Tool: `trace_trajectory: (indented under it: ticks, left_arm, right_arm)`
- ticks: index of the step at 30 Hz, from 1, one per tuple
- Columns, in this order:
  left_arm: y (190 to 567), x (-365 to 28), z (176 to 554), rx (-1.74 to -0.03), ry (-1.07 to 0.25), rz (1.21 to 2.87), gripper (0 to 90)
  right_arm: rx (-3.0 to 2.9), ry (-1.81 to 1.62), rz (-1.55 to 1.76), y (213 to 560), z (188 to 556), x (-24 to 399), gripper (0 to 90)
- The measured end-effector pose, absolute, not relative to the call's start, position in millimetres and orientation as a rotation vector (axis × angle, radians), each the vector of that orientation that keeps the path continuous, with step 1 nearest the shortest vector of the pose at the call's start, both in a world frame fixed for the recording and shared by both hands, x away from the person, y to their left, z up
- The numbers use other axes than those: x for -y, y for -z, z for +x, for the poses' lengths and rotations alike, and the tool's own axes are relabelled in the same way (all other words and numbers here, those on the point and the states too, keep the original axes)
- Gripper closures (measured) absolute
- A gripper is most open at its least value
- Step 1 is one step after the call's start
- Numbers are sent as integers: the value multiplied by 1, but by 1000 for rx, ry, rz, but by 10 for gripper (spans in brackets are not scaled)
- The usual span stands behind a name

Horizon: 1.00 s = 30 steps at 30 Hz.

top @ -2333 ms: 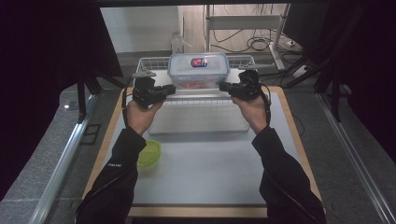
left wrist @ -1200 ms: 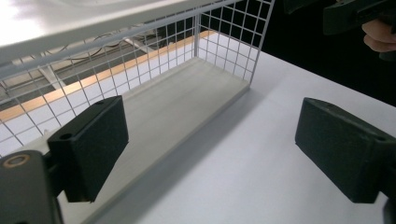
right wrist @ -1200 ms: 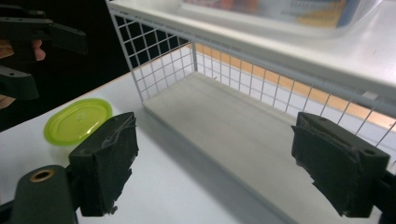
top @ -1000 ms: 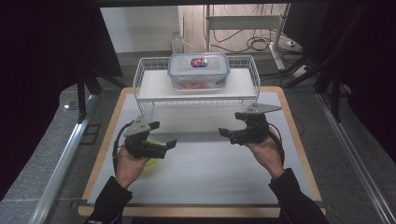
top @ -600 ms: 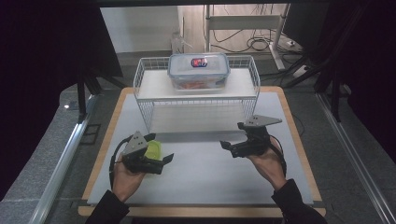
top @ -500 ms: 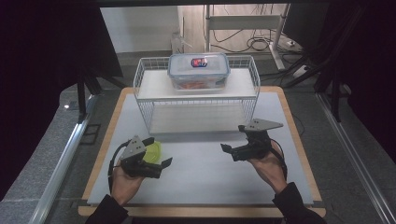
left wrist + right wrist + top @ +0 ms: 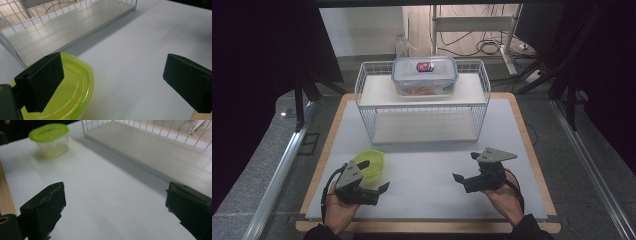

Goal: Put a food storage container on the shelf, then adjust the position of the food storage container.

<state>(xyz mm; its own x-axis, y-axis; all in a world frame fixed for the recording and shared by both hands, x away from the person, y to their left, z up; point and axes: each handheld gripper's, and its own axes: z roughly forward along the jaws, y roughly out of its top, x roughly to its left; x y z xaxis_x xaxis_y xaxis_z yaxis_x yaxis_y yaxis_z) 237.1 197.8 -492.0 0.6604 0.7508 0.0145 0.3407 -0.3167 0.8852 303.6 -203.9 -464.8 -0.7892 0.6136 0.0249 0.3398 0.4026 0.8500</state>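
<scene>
A clear food box with a lid (image 7: 424,75) stands on the top shelf of a white wire rack (image 7: 422,117). A small tub with a green lid (image 7: 371,164) sits on the white mat. My left gripper (image 7: 374,176) hovers just in front of the tub, open, and its left jaw overlaps the green-lidded tub (image 7: 72,92) in the left gripper view (image 7: 112,82). My right gripper (image 7: 465,166) is low over the mat at the front right. Its jaws have just been opening wider, with nothing between them (image 7: 112,215). That view shows the green-lidded tub (image 7: 50,138) far off.
The rack's lower shelf (image 7: 422,127) is bare. A white mat (image 7: 427,200) covers a wooden board (image 7: 532,150) that ends near the person's hands. Dark stands and cables lie beyond the table's far edge.
Both grippers have drawn back from the rack toward the near edge and sunk close to the mat. The left one now sits beside the green-lidded tub.
</scene>
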Motion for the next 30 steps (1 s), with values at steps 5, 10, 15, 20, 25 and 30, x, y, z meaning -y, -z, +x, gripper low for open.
trace_trajectory:
  ticks: [5, 10, 15, 20, 25, 30]
  left_arm:
    - [499, -197, 237, -882, -542, 1957, 33]
    - [499, -199, 241, -918, -541, 1971, 32]
    - [495, -207, 246, -965, -576, 1971, 150]
    - [492, -225, 258, -1012, -531, 1931, 440]
    - [489, -248, 270, -1093, -541, 1868, 751]
    - [494, -278, 279, -1201, -569, 1817, 900]
  right_arm:
    - [-2409, -1266, 821, 478, 293, 208, 27]
    - [-2401, -1255, 838, 481, 291, 214, 28]
    - [-2398, -1252, 863, 484, 295, 216, 30]
    - [-2402, -1240, 862, 486, 296, 215, 35]
    - [-2406, -1234, 865, 488, 297, 215, 40]
    - [-2414, -1225, 862, 489, 298, 215, 46]
